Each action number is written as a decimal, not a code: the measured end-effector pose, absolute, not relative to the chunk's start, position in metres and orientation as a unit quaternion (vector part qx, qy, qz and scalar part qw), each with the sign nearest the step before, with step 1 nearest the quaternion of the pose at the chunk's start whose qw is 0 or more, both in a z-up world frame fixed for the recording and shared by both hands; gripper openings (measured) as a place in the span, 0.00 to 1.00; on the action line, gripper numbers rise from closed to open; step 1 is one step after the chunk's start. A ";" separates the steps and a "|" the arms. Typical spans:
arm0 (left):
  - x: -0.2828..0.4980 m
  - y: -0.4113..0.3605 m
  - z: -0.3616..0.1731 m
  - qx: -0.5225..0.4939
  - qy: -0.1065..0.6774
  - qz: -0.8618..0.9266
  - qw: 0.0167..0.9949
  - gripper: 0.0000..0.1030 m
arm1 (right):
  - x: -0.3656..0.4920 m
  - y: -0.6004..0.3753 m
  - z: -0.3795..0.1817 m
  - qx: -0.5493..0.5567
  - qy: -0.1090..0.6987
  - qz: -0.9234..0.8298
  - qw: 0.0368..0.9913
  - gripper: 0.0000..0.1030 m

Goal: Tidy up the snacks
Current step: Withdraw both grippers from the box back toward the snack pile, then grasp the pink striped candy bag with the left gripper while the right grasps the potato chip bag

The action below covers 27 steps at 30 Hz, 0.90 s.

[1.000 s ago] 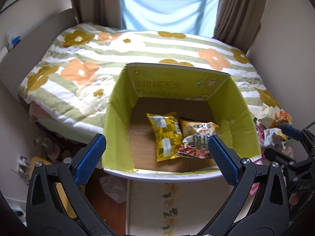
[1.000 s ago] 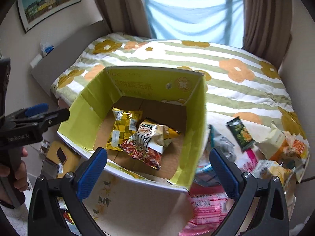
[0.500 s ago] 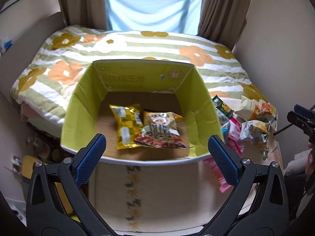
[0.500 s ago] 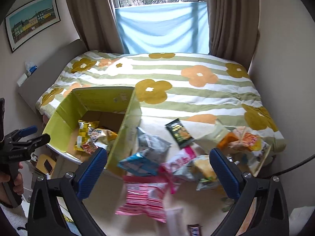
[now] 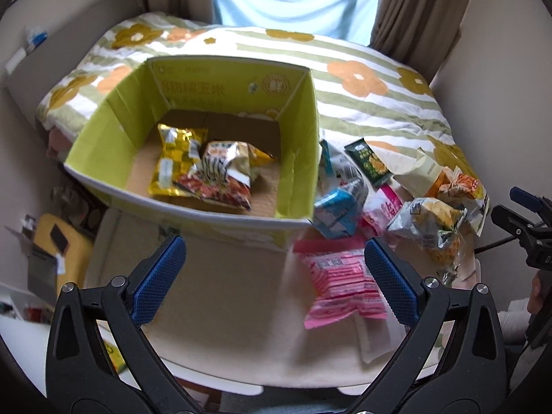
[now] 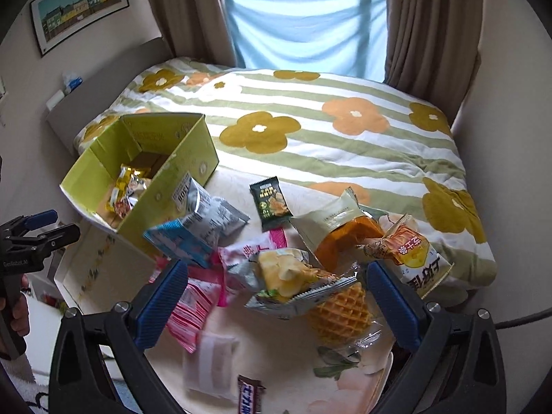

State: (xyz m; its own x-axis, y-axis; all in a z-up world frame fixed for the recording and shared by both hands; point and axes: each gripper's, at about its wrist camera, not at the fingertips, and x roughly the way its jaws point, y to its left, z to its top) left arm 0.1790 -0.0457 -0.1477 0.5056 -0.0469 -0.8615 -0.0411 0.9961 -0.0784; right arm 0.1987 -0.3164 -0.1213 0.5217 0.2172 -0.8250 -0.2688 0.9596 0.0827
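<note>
Green carton [image 5: 303, 145] on tabletop [image 5: 241, 310], three snack packets [image 5: 203, 169] inside. Loose snack pile [image 6: 276, 262] right of carton. Both grippers' jaws released, empty.

i count one yellow-green box [image 6: 193, 158] holding three snack packets [image 5: 207, 169], roughly ten loose packets [image 6: 269, 203] on the table [image 6: 276, 355] beside it, and one chocolate bar [image 6: 249, 396].

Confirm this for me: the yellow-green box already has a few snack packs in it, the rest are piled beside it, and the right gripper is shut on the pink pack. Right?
Not quite. The right gripper is open and holds nothing; the right wrist view shows the pink pack lying on the table. The yellow-green box does hold a few packs, with the rest piled beside it.
</note>
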 end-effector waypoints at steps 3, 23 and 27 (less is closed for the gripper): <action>0.177 -0.063 -0.162 -0.044 0.515 0.004 0.856 1.00 | 0.207 -0.322 -0.136 -0.037 0.481 0.147 0.864 1.00; 0.202 -0.141 -0.273 -0.034 0.602 -0.011 0.798 1.00 | 0.246 -0.309 -0.209 -0.093 0.546 0.174 0.814 1.00; 0.204 -0.147 -0.285 -0.031 0.608 -0.003 0.793 1.00 | 0.251 -0.305 -0.219 -0.105 0.557 0.180 0.804 1.00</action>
State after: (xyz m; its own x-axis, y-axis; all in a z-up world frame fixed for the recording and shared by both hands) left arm 0.2042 -0.1466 -0.2855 0.2611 -0.0434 -0.9643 -0.0329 0.9980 -0.0538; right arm 0.2514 -0.3053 -0.2185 0.3142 0.1726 -0.9335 -0.4056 0.9135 0.0323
